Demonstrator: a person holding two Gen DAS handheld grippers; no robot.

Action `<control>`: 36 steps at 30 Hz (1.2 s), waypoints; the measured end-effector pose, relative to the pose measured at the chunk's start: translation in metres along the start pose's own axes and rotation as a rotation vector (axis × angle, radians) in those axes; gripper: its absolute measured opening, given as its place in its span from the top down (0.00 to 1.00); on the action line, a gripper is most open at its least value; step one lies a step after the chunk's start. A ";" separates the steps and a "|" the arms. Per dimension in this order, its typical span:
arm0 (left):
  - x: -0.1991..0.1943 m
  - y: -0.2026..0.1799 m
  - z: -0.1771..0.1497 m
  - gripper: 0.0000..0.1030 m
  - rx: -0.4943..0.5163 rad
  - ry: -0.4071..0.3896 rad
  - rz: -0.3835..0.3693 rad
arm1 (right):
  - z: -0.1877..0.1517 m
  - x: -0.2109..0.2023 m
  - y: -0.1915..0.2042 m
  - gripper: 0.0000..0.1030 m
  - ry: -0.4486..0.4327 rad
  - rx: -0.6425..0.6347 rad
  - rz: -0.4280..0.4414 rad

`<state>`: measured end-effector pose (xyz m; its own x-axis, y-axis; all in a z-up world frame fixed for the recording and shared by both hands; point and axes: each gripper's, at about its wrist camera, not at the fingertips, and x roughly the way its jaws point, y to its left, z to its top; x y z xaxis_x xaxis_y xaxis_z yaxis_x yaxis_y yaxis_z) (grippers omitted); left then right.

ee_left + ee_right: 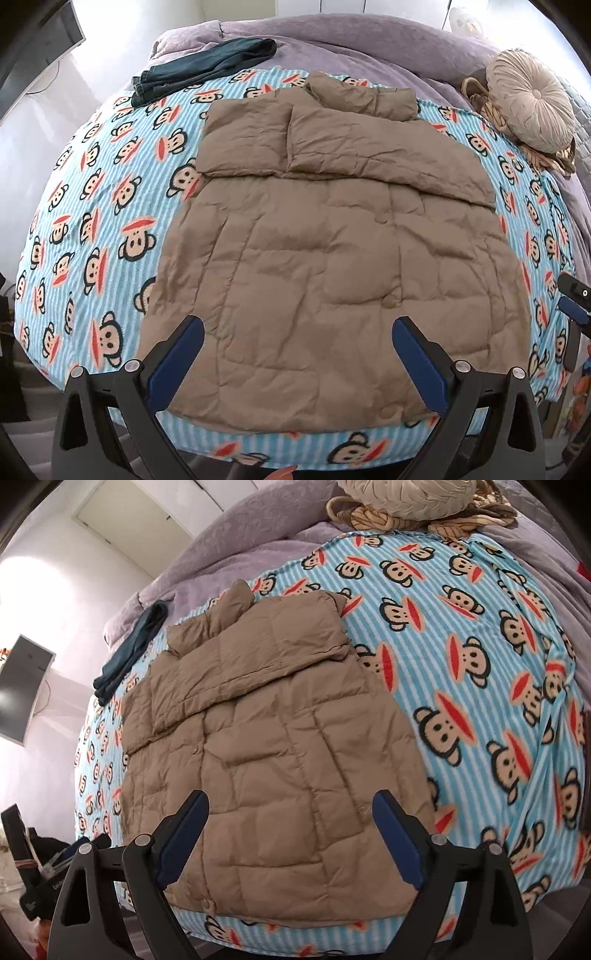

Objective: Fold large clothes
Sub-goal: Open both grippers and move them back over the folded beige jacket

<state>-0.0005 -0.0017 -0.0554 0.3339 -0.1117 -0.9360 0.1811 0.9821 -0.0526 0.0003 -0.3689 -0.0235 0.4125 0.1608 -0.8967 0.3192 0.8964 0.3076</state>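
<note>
A tan quilted puffer jacket (325, 258) lies flat on the monkey-print blue striped blanket (92, 229), collar at the far end, both sleeves folded across the chest. It also shows in the right wrist view (266, 760). My left gripper (297, 354) is open and empty, hovering over the jacket's near hem. My right gripper (291, 830) is open and empty over the hem too. The right gripper's edge shows at the far right of the left wrist view (574, 299).
Folded dark jeans (199, 68) lie at the blanket's far left, also in the right wrist view (129, 653). A round beige cushion (532, 107) and a woven bag sit far right. Purple bedding (369, 40) lies behind. The bed's near edge is just below the hem.
</note>
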 end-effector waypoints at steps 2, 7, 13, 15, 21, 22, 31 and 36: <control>0.002 0.006 -0.005 0.01 0.006 0.006 -0.005 | -0.010 0.000 0.004 0.11 -0.003 0.020 -0.004; 0.005 0.023 -0.022 0.01 0.044 0.016 -0.003 | -0.039 0.000 0.013 0.11 0.011 0.062 -0.001; 0.011 0.053 -0.043 0.01 0.049 0.043 -0.010 | -0.073 0.001 0.024 0.11 0.028 0.110 0.010; 0.017 0.071 -0.053 0.01 0.025 0.069 -0.017 | -0.082 0.000 0.027 0.11 0.023 0.117 0.009; 0.028 0.119 -0.069 0.01 -0.089 0.129 -0.101 | -0.098 0.011 0.019 0.11 0.117 0.206 0.040; 0.028 0.127 -0.070 0.01 -0.117 0.132 -0.126 | -0.100 0.012 0.015 0.11 0.120 0.239 0.057; 0.046 0.172 -0.083 0.01 -0.281 0.195 -0.347 | -0.125 0.018 -0.023 0.11 0.114 0.465 0.122; 0.068 0.168 -0.093 0.01 -0.309 0.280 -0.453 | -0.142 0.022 -0.049 0.11 0.105 0.637 0.174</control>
<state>-0.0330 0.1701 -0.1599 0.0233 -0.5252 -0.8507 -0.0428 0.8496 -0.5257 -0.1279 -0.3505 -0.1038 0.4286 0.3496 -0.8331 0.7104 0.4393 0.5499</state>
